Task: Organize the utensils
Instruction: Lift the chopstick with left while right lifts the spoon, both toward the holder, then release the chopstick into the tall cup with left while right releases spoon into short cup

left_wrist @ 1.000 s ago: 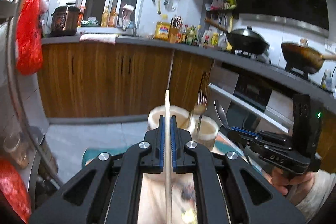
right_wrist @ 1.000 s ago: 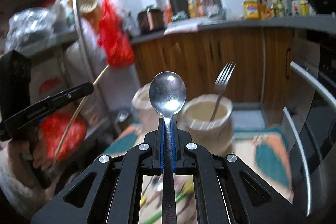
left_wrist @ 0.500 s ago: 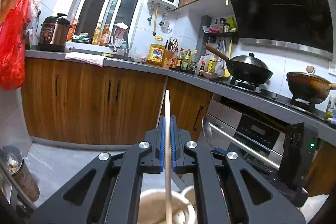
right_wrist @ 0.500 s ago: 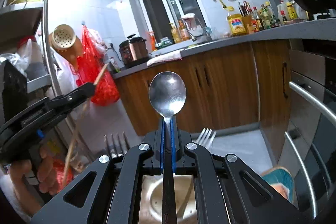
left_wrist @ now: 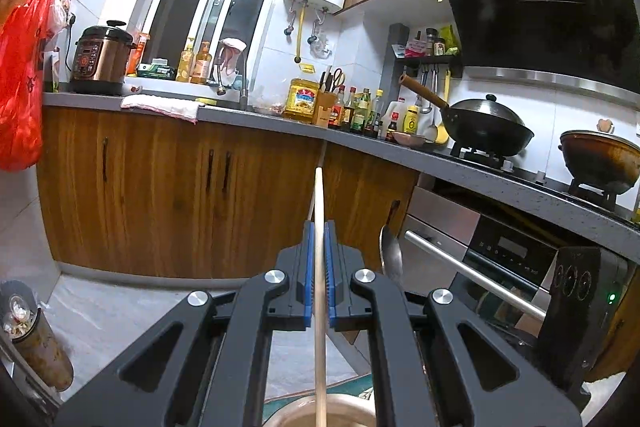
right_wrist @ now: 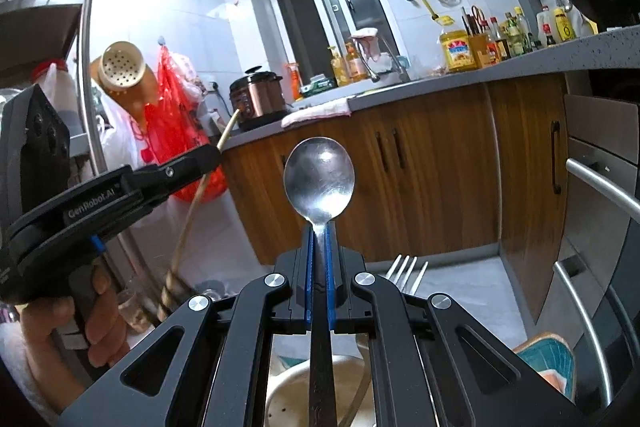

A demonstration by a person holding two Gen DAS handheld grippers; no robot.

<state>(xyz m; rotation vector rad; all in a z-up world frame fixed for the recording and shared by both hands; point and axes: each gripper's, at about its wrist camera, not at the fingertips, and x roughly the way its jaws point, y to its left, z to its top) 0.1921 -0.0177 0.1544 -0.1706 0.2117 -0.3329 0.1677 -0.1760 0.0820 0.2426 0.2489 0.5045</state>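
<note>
Room: kitchen, wood cabinets (left_wrist: 168,187), grey counter (left_wrist: 256,117) at 12.
L gripper (left_wrist: 319,267): fingers clamped on chopstick (left_wrist: 319,211), upright, over cup rim (left_wrist: 288,413) at 6.
R gripper (right_wrist: 319,267): fingers clamped on spoon (right_wrist: 319,183), bowl up; fork (right_wrist: 406,271) tines at 3, beige cup (right_wrist: 288,383) below.

Fork (right_wrist: 406,271) right of spoon (right_wrist: 319,183)

Grey countertop (left_wrist: 248,117): pressure cooker (left_wrist: 102,57) at left end; white cloth (left_wrist: 160,105) just right of it; yellow oil jug (left_wrist: 304,101) further right.
</note>
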